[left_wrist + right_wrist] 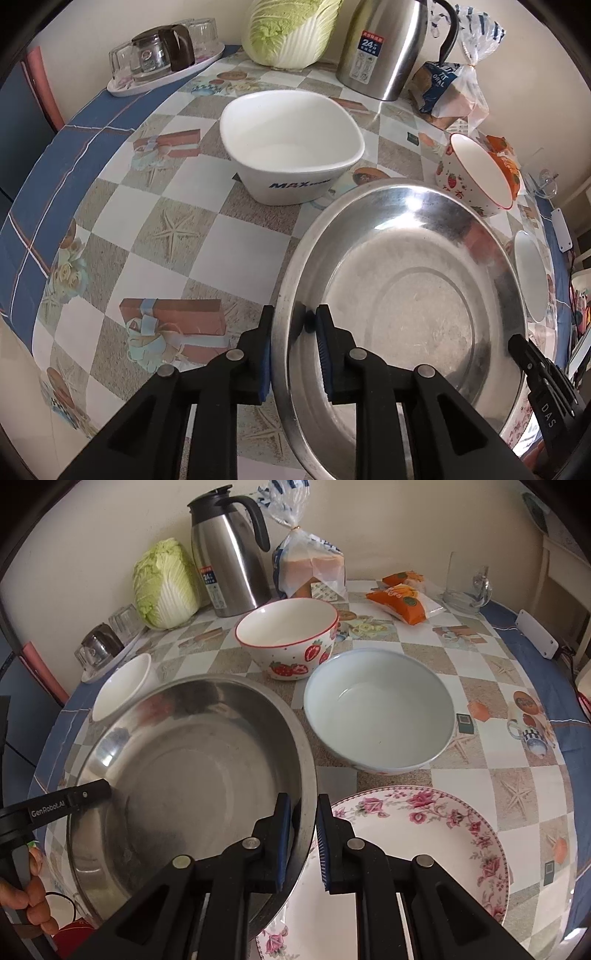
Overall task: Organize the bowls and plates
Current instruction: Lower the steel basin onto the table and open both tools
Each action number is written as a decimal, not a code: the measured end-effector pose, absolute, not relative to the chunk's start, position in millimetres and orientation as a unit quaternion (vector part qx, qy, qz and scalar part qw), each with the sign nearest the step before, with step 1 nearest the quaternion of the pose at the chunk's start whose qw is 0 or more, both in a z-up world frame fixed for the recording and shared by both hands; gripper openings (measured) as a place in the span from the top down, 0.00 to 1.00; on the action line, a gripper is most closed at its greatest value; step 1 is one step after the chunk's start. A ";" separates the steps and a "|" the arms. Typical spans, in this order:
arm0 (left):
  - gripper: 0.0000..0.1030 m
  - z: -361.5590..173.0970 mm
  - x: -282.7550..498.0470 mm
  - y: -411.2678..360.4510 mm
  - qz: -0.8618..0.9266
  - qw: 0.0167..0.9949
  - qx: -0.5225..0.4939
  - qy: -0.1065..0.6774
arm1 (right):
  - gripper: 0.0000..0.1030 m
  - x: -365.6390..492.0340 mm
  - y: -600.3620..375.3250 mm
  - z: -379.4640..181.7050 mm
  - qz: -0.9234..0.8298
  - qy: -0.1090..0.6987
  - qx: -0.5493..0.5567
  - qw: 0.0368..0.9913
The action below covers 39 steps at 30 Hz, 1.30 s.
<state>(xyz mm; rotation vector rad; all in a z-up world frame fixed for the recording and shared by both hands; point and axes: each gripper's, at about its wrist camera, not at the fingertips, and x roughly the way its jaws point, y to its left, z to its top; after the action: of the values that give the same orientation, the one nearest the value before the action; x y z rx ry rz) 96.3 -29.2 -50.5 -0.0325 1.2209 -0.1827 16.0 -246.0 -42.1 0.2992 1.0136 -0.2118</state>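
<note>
A large steel basin [402, 291] [192, 775] is held by both grippers. My left gripper [295, 325] is shut on its left rim. My right gripper [303, 812] is shut on its right rim; its black body also shows in the left wrist view [535, 373]. The basin's right edge overlaps a floral plate [424, 849]. A white square bowl marked MAX [291, 144] [122, 686] stands behind the basin to the left. A strawberry bowl [291, 638] [476, 173] and a pale blue bowl [380, 709] stand behind it to the right.
At the back of the checkered table [166, 229] are a steel kettle [229, 561], a cabbage [166, 583], bagged bread [314, 565], orange snack packs [406, 602], a glass mug [465, 583] and a tray of glasses [162, 55]. The wall is close behind.
</note>
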 end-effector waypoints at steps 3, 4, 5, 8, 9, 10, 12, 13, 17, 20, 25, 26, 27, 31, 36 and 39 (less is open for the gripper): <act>0.79 -52.3 96.2 -29.9 -0.086 0.813 -0.016 0.576 | 0.85 17.4 -246.2 -45.6 -0.101 0.489 0.142 0.855; 0.78 -52.5 96.4 -30.5 -0.087 0.813 -0.014 0.576 | 0.85 17.3 -247.2 -45.4 -0.100 0.487 0.145 0.855; 0.78 -52.6 96.4 -31.0 -0.087 0.813 -0.013 0.576 | 0.85 17.2 -248.1 -44.9 -0.101 0.486 0.147 0.856; 0.78 -53.1 96.5 -32.6 -0.088 0.812 -0.011 0.577 | 0.85 16.1 -249.6 -42.4 -0.102 0.480 0.149 0.858; 0.78 -53.4 96.6 -32.4 -0.088 0.812 -0.011 0.577 | 0.85 16.1 -249.5 -41.5 -0.103 0.479 0.149 0.859; 0.78 -53.3 96.6 -32.4 -0.088 0.812 -0.011 0.577 | 0.85 15.8 -249.6 -40.7 -0.103 0.478 0.149 0.859; 0.78 -53.6 96.5 -32.1 -0.088 0.811 -0.012 0.578 | 0.85 15.7 -249.6 -40.0 -0.104 0.478 0.148 0.859; 0.78 -53.6 96.3 -32.0 -0.088 0.811 -0.011 0.578 | 0.85 15.7 -249.7 -40.0 -0.105 0.479 0.148 0.859; 0.77 -53.8 95.7 -32.9 -0.088 0.810 -0.007 0.579 | 0.85 15.4 -251.4 -39.5 -0.105 0.478 0.151 0.859; 0.77 -53.1 94.9 -33.9 -0.089 0.810 -0.005 0.580 | 0.85 15.4 -251.7 -37.9 -0.103 0.477 0.152 0.860; 0.77 -54.5 94.9 -33.3 -0.088 0.808 -0.005 0.583 | 0.85 15.0 -250.3 -36.6 -0.103 0.476 0.150 0.860; 0.76 -54.8 94.9 -33.3 -0.089 0.808 -0.004 0.583 | 0.85 14.8 -250.5 -35.9 -0.103 0.476 0.151 0.860; 0.76 -54.9 94.8 -34.0 -0.089 0.808 -0.002 0.583 | 0.85 14.4 -250.9 -35.3 -0.104 0.475 0.150 0.861; 0.75 -55.8 94.5 -36.0 -0.091 0.807 0.003 0.583 | 0.85 13.4 -251.9 -33.8 -0.106 0.474 0.152 0.861; 0.75 -56.5 94.8 -35.6 -0.094 0.805 0.001 0.585 | 0.85 12.8 -252.5 -32.9 -0.108 0.474 0.155 0.860; 0.73 -57.0 95.5 -34.8 -0.093 0.804 -0.002 0.587 | 0.86 12.7 -253.2 -33.2 -0.109 0.475 0.155 0.859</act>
<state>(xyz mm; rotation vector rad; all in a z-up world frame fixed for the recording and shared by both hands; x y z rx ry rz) 95.5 -34.8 -57.0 -0.0032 1.2576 -0.2002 12.7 -253.2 -33.2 0.3265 0.9972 -0.2297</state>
